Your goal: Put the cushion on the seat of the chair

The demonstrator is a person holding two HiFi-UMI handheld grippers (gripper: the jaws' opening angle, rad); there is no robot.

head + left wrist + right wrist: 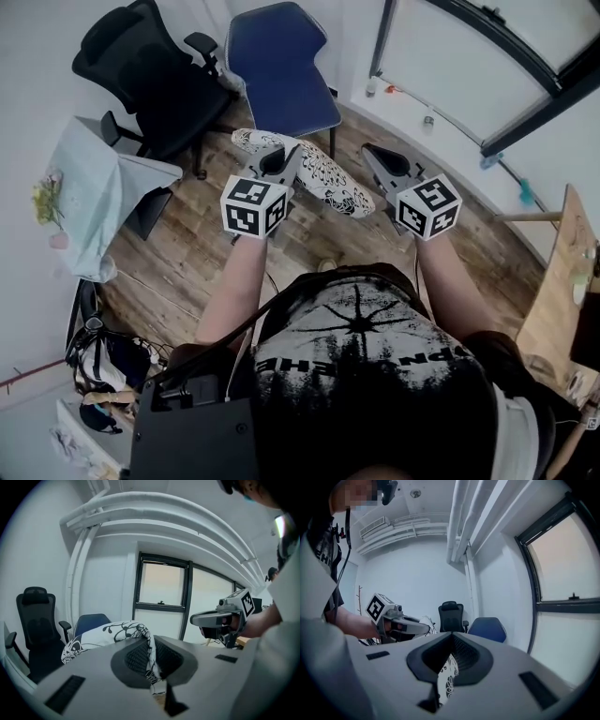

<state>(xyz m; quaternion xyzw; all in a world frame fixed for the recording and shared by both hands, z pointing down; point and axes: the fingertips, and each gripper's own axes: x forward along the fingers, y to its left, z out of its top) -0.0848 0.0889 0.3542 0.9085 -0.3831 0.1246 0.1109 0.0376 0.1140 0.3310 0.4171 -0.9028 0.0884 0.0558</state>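
1. The cushion [305,169], white with a black swirling print, hangs in the air between the two tongs, above the wooden floor [187,253]. It touches no chair.
2. The left gripper [152,660] has its jaws closed narrow on a fold of the cushion's fabric. The cloth runs up between the ribbed pads, and the bulk of the cushion bulges out to the left of them.
3. The right gripper [449,660] is likewise clamped narrow on the cushion, with a strip of the printed fabric pinched between its pads and hanging below them.
4. In the head view the left gripper grips the cushion near its far left end, and the right gripper is at the cushion's near right end.
5. The blue chair [281,70] stands just beyond the cushion, by the far wall, with its seat facing the person.
6. A black office chair [150,75] with armrests and a headrest stands to the left of the blue chair, close beside it.
7. A pale cloth [89,197] drapes over something at the left, nearer than the black chair.
8. A dark-framed window [161,588] is set in the far wall, to the right of the blue chair.
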